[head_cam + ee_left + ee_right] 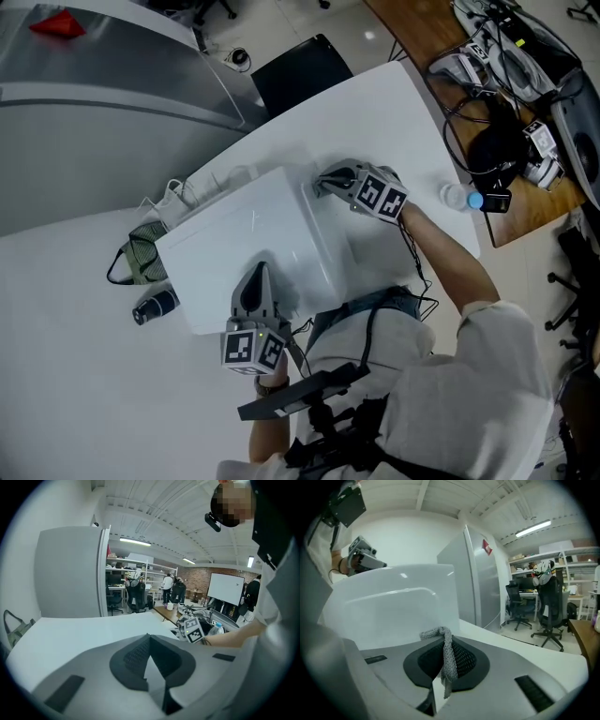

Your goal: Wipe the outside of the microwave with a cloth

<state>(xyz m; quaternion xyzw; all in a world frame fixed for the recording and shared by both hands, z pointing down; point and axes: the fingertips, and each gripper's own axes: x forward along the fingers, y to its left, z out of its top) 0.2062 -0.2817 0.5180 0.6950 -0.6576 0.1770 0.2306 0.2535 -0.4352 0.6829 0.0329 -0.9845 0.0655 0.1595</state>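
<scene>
- The right tongs (328, 181) are clamped on the cloth (446, 660). It is a narrow grey strip that stands up between the pads and flops over their tips.
- The microwave (251, 242) sits directly ahead of those tongs, and its white wall fills much of the right gripper view. In the head view the tips are at its far upper corner, touching it or very nearly so.
- The left tongs (257, 277) are closed on nothing. Their tips lie over the near edge of the microwave's top, apparently steadying it.
- To wipe well, I judge the cloth should lead. Angle the right tongs so the loose fold, not the hard tips, meets the shell. Then drag in long overlapping strokes along one face before turning the corner.
- Keeping the left tongs pressed down would likely stop the box skidding on the smooth counter (75, 375).
- The shell looks glossy and hard, with rounded edges that catch the ceiling lights. Smears would show, so light, steady pressure suits it.
- The cloth looks knitted or open-weave, soft and limp. Bunched this thin, it covers little per pass.
- To the left of the left tongs, just beside the microwave, lie a mesh bag (141, 255) and a dark cylinder (155, 305).
</scene>
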